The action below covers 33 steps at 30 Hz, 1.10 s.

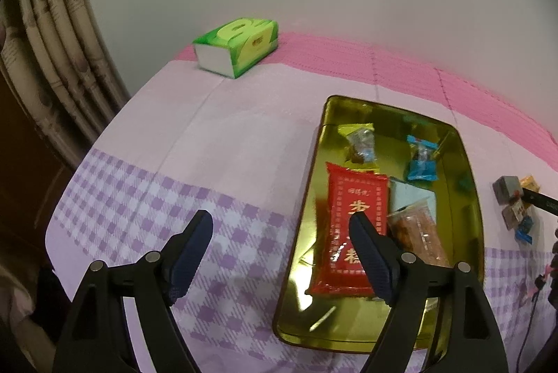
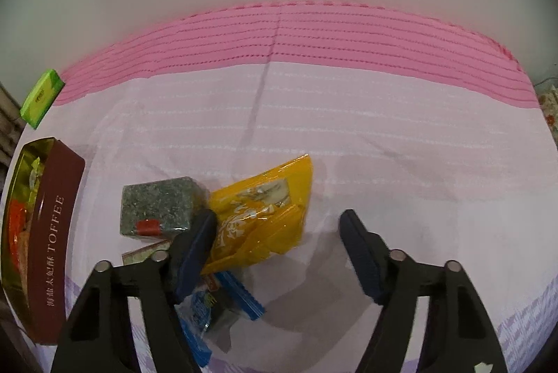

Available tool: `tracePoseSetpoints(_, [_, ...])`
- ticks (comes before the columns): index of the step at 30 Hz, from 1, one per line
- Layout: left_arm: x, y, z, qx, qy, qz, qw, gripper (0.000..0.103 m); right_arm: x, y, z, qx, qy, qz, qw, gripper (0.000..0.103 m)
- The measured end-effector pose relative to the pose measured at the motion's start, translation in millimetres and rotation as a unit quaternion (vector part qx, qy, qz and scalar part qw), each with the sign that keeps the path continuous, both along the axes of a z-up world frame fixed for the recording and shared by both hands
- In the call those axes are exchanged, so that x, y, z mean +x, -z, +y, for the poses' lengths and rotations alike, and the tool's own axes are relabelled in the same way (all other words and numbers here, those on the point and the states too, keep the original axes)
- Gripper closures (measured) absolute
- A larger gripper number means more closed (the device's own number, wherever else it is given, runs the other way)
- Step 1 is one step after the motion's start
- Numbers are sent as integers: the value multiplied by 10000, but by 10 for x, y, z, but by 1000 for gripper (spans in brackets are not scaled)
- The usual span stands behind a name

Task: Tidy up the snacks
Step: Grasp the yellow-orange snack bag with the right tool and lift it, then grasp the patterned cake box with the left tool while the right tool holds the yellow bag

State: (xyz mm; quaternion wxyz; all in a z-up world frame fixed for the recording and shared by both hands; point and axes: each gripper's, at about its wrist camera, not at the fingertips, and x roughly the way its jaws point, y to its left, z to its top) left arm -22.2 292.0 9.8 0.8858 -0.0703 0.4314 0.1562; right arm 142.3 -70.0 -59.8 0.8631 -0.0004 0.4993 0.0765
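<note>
The yellow snack bag [image 2: 259, 219] lies in the middle of the right view, slanting up to the right. The right gripper [image 2: 277, 251] is wide open right over it, nearer than the left gripper [image 1: 280, 251], open and empty by the toffee tin [image 1: 467, 198].

1. A tin [image 1: 315, 163] sits on a cloth-covered table [image 1: 223, 135], ahead of the left gripper [image 1: 282, 230], under and beyond its right finger [image 1: 369, 254].
2. Inside the tin, a flat packet [image 1: 352, 198] lies directly beyond that finger; a smaller bag [image 1: 418, 233] lies to the packet's right.
3. Two wrapped sweets [image 1: 362, 142] [image 1: 422, 160] lie farther back in the tin.
4. A tissue pack [image 1: 237, 46] stands far ahead, beyond the left finger [image 1: 191, 254], near the table's back edge.
5. Ahead of the right gripper [image 2: 279, 240], a pouch [image 2: 258, 216] lies between the fingers, against the left one.
6. A block [image 2: 157, 205] lies left of the pouch; the tin [image 2: 55, 226] stands farther left.
7. A wrapper [image 2: 209, 306] lies near the left finger's base.
</note>
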Motion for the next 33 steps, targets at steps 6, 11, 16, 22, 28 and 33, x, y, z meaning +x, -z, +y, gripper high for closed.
tracePoseSetpoints(6, [30,-79,-156,54,202,-37,9998,22,-16,2,-8,158,-5,-116,9998,58])
tracePoseSetpoints(11, [82,-178,-410,156,542,-95,9984,22,-56,-7,-92,264,23,-158,9995,62])
tracePoseSetpoints(16, [200,-236,-741,78,1004,-127,9948,22,-252,4,-229,347,97,-208,9991,63])
tracePoseSetpoints(22, [372,-243,-1329,3,1738,-107,9847,22,-538,-26,-510,467,289,-221,9982,63])
tracePoseSetpoints(28, [535,-170,-1933,-20,2433,18,9700,22,-891,-125,-777,551,446,-294,9970,63])
tracePoseSetpoints(33, [744,21,-2216,-379,2681,392,9619,22,-1149,-215,-910,514,544,-462,9961,63])
